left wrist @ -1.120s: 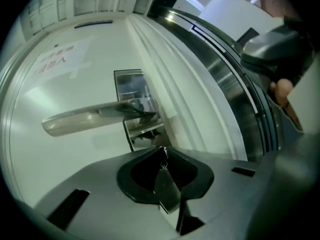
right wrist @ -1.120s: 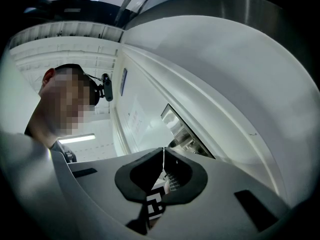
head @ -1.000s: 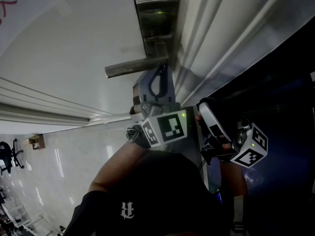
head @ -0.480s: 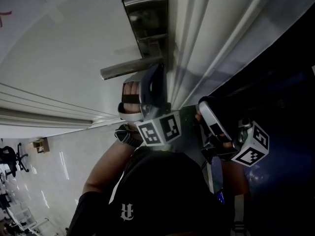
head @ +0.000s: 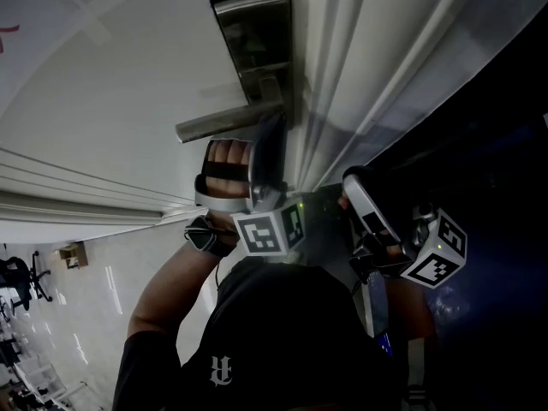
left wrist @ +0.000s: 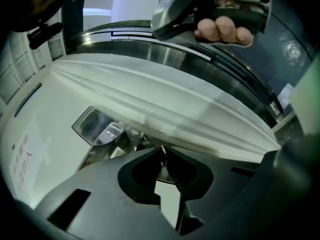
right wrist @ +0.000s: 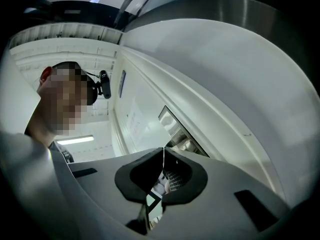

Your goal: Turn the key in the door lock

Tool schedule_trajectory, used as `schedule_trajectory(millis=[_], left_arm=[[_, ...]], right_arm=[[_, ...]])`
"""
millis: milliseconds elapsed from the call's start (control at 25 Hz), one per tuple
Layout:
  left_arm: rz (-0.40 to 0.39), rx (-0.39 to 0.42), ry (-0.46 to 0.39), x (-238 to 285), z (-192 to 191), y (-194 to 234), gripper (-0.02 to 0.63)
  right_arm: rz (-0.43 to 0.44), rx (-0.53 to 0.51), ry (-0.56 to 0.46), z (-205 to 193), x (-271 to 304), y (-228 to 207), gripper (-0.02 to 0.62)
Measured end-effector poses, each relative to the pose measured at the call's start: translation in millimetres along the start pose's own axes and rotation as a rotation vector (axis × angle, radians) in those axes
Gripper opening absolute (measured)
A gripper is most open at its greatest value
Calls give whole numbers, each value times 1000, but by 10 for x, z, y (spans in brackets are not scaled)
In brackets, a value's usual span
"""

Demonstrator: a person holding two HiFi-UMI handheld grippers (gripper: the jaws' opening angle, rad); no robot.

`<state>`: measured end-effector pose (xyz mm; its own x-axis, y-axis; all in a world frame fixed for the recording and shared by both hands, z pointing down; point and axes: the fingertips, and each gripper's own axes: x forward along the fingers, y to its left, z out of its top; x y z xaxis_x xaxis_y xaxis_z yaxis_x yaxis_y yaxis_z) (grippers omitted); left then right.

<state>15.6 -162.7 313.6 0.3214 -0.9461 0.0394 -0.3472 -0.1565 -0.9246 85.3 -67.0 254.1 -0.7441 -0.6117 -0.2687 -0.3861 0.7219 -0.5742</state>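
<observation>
The steel lock plate (head: 253, 37) sits on the white door, with its lever handle (head: 227, 122) pointing left. My left gripper (head: 276, 134) reaches up just under the handle and hides the keyhole and the key in the head view. In the left gripper view its jaws (left wrist: 162, 156) are shut, with a thin sliver of metal, the key (left wrist: 162, 153), pinched at the tips beside the lock plate (left wrist: 92, 126). My right gripper (head: 353, 182) hangs back to the right by the door frame, shut and empty (right wrist: 163, 156).
The white door frame mouldings (head: 368, 67) run diagonally right of the lock, with a dark blue surface (head: 488, 187) beyond them. A pale tiled floor (head: 86, 281) with an office chair (head: 19, 274) lies at the lower left. The person's dark sleeve (head: 282, 341) fills the bottom centre.
My left gripper has rolled about its axis at the lock: its marker cube has swung left and down, and the hand's knuckles now show. The right gripper has stayed put.
</observation>
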Motion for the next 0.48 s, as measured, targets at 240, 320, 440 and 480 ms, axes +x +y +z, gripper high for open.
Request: schedule_trajectory(millis=[240, 320, 440, 480], left_arm=[[-20, 166, -2, -3, 14, -24, 25], [-25, 236, 1, -3, 11, -15, 25], [-35, 329, 6, -2, 10, -18, 25], [-38, 356, 8, 0, 12, -19, 25]], right_arm=[[0, -4, 5, 0, 46, 5, 17], [2, -3, 7, -7, 64, 12, 17], [7, -2, 9, -19, 82, 21, 17], [8, -1, 10, -25, 88, 22, 17]])
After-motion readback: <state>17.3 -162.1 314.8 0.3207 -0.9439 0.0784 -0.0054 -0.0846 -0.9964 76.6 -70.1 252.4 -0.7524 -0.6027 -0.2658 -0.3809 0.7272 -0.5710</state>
